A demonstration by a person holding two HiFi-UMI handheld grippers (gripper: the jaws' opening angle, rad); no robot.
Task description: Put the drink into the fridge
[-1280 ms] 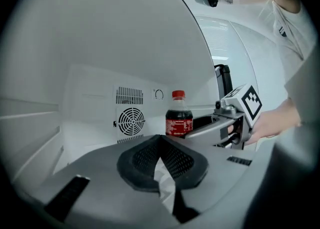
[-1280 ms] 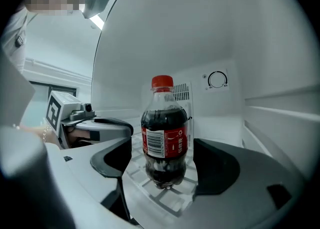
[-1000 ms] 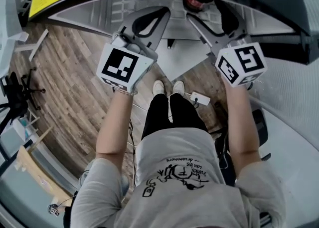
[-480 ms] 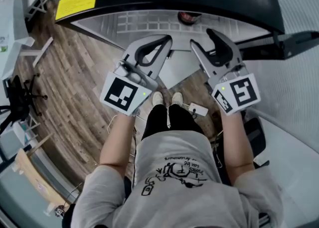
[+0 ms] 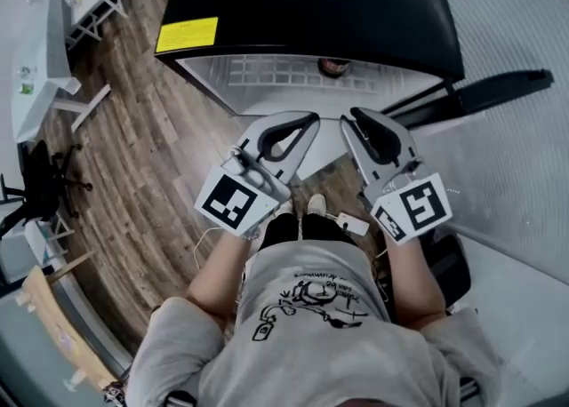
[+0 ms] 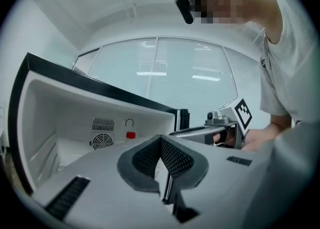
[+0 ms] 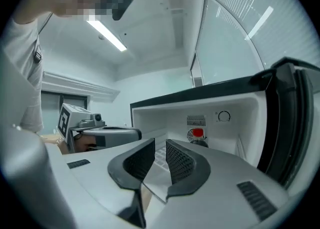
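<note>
Right gripper view, dark drink (image 7: 199, 138), red cap

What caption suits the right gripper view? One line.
Right hand-held gripper, jaws just closing on nothing, faces the open fridge with a red-capped drink inside.

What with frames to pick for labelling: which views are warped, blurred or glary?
Head view: heavy fisheye curves the fridge edges, yet sharp. Left gripper view: dark round vignette, the left claw soft up close. Right gripper view: same vignette, a bright ceiling light glaring.
</note>
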